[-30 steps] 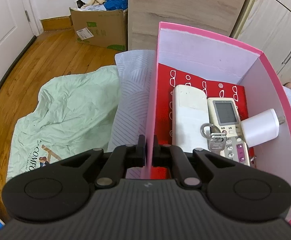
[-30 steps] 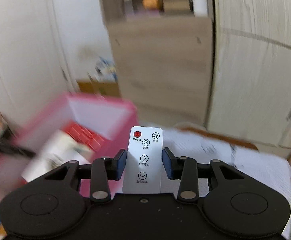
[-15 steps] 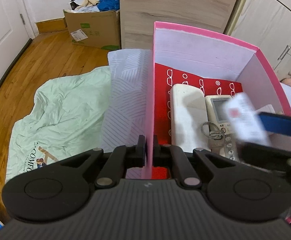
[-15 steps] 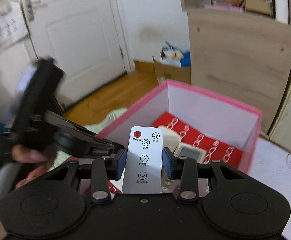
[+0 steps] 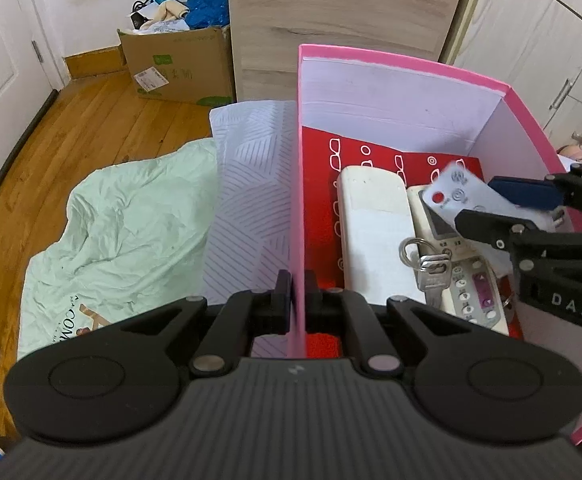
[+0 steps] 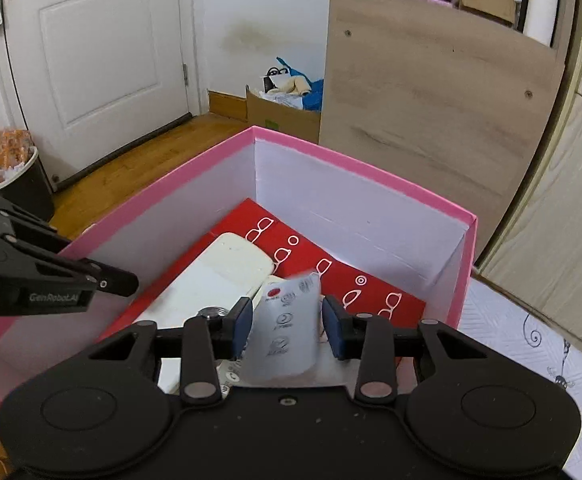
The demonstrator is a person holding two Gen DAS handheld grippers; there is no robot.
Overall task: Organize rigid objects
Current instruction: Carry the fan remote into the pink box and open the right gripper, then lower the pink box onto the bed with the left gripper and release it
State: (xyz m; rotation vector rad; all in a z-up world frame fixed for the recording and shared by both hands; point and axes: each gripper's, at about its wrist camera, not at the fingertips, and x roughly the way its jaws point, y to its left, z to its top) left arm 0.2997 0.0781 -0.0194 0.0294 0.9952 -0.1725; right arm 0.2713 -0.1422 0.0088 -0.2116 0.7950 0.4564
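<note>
Bedroom clutter frames the scene: a wooden floor, a white door, a cardboard box by the wall and a bed with a patterned white sheet (image 5: 251,184) and a pale green quilt (image 5: 131,220). On the bed stands a pink box (image 6: 355,168) with a red sheet lining its bottom.

Three things already lie inside: a large white remote (image 5: 375,240), a second remote with a screen and buttons (image 5: 467,280), and a key on a ring (image 5: 431,268) on top of them.

The left claw (image 5: 298,292) is pressed together on the box's near wall, steadying it.

The right claw (image 6: 287,326) hangs over the box with a small white fan remote (image 6: 287,332) between its pads. That remote looks blurred and tilted, and a gap shows on one side, so it seems to be slipping loose into the box. Whether more items wait outside cannot be told.
</note>
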